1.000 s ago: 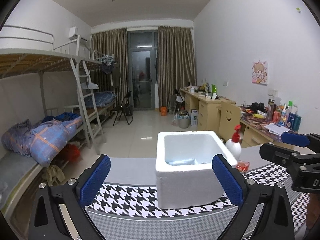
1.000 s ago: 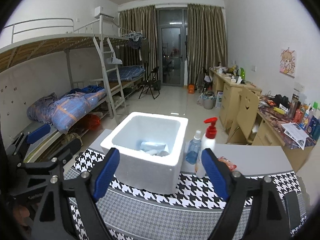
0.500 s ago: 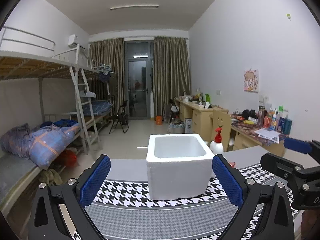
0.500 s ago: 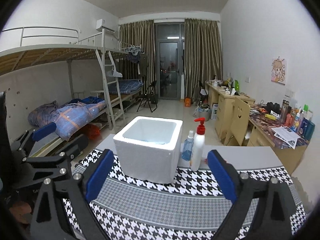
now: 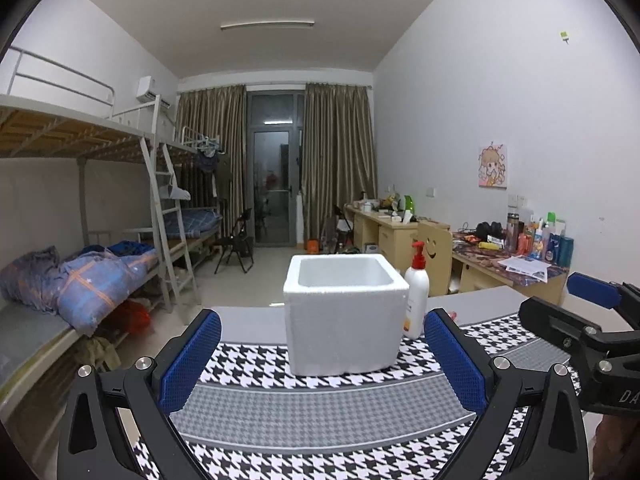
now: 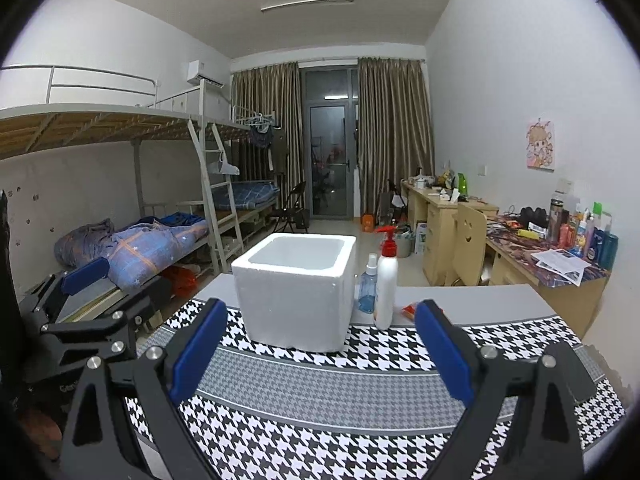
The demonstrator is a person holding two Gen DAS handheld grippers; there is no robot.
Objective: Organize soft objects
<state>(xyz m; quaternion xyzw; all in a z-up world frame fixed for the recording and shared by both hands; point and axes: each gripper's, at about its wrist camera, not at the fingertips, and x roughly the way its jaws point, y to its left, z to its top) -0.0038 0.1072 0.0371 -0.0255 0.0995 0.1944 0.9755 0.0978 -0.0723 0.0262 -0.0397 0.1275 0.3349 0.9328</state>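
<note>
one white foam box point(image 5: 344, 312) upright on the houndstooth table mat point(image 5: 320, 408), open top, inside not visible from this height; soft objects not seen in either view

two bottles just right of the box in the right wrist view: one white pump bottle point(image 6: 386, 286) with a red pump, one small clear blue spray bottle point(image 6: 367, 290) tucked between it and the box, contact not clear; only the pump bottle visible from the left wrist view

one small red packet point(image 6: 410, 310) on the bare grey tabletop, just right of the pump bottle

left gripper point(image 5: 322, 354) jaws spread wide, nothing between the blue pads, pointed at the box and well short of it

right gripper point(image 6: 320, 350) jaws likewise spread fully apart, nothing clamped, also short of the box

two grippers side by side, each visible at the edge of the other's view

background: one bunk bed frame point(image 5: 80, 132) along the left wall, one rumpled blue quilt point(image 5: 96, 276) on the lower bunk, one folding chair point(image 5: 236, 246), one row of wooden desks point(image 5: 400, 232) along the right wall with cluttered bottles, one cartoon poster point(image 5: 493, 167), two curtains flanking one glass door point(image 5: 274, 188)
</note>
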